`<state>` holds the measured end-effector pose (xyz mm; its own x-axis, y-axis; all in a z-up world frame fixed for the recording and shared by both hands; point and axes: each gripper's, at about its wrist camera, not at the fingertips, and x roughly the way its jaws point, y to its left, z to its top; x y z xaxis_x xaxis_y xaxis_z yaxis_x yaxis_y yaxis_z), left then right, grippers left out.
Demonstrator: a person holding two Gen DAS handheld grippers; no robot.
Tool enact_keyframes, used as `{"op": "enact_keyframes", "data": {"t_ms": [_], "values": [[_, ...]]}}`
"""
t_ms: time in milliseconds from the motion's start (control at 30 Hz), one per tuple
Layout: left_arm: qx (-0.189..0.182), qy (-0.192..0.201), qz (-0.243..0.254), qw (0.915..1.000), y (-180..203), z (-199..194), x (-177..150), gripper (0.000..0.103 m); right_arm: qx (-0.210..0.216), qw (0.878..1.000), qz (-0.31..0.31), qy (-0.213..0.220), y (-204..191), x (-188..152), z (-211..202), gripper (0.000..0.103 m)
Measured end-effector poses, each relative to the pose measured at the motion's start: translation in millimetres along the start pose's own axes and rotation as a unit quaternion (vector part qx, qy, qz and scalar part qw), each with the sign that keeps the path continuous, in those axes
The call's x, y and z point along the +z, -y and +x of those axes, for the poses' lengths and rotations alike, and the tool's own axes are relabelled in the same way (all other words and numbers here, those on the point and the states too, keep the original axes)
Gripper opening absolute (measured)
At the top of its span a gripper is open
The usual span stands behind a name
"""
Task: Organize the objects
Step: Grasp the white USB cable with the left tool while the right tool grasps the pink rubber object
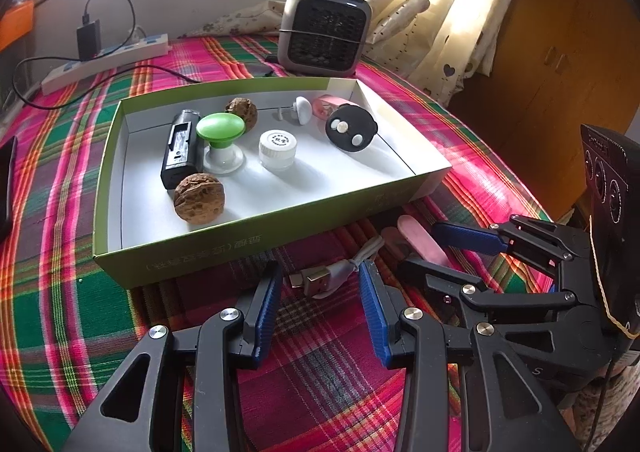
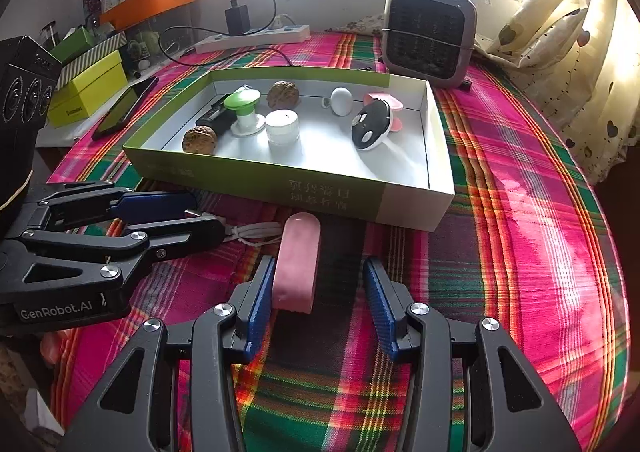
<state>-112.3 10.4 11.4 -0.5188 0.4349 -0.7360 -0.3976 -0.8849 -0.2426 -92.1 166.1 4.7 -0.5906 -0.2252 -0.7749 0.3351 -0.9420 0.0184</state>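
- Left tool (image 1: 318, 286): jaws spread, nothing pinched; a bundled white USB cable (image 1: 332, 272) lies on the cloth between the tips. Body reads "GenRobot.AI", legible only in the right wrist view.
- Right tool (image 2: 318, 294): jaws spread; a pink case (image 2: 298, 262) lies between them against the left pad, clear of the right pad.
- Box (image 2: 340, 192): green and white, shallow, open, just beyond both tools on the plaid desk (image 2: 520, 252). Chinese print on its front wall, too blurred to read.
- Box contents: two walnuts (image 1: 199, 198), green-topped knob (image 1: 220, 130), black device (image 1: 180, 148), white jar (image 1: 276, 150) with an unreadable lid stamp, black disc with white dots (image 1: 350, 128), white knob (image 1: 302, 110), pink item behind the disc.
- Both views: grey heater (image 1: 326, 36), power strip (image 1: 108, 62) with black charger.
- Right view only: phone (image 2: 124, 108), yellow-green boxes (image 2: 86, 92), orange tray (image 2: 148, 4).
- Left view only: wooden cabinet (image 1: 560, 52).
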Motion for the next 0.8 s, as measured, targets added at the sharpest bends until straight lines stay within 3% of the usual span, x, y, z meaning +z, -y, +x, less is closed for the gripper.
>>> {"op": "enact_keyframes", "data": {"t_ms": [167,467,667,800], "values": [[0.0,-0.002,0.013,0.9999,4,1,0,0.038,0.002,1.0,0.0,0.0,2,0,0,0.045],[-0.005,-0.007,0.024,0.9997,7,2,0,0.038,0.0,1.0,-0.008,0.001,5,0,-1,0.026],[-0.009,-0.011,0.05,0.9986,18,2,-6,0.038,0.003,1.0,-0.009,0.001,7,0,-1,0.025],[-0.004,-0.011,0.041,0.9991,18,5,-3,0.038,0.004,1.0,-0.007,0.002,7,0,-2,0.025]]}}
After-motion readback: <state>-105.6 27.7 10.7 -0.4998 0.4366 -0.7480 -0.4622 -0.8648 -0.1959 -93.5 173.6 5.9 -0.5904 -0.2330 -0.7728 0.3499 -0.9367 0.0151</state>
